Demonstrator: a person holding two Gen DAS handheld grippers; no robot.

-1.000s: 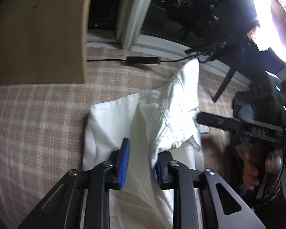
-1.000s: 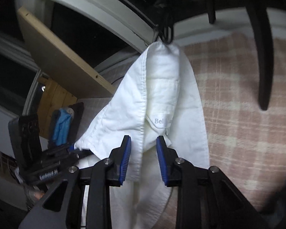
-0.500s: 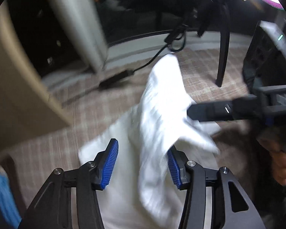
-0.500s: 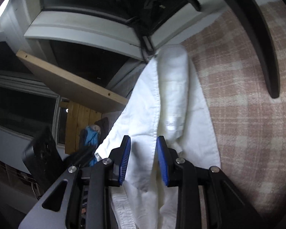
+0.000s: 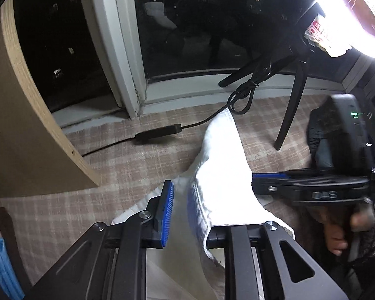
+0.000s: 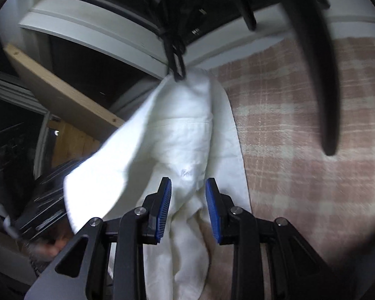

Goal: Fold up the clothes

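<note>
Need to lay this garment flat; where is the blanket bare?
Bare checked blanket lies right of the white garment, up to the black stand leg. Another patch sits between the wooden board and garment. Crowded by the window: cable.

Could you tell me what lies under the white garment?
The white garment lies on a pink plaid cloth, which shows around it. Whatever sits directly beneath the fabric is covered and cannot be seen.
</note>
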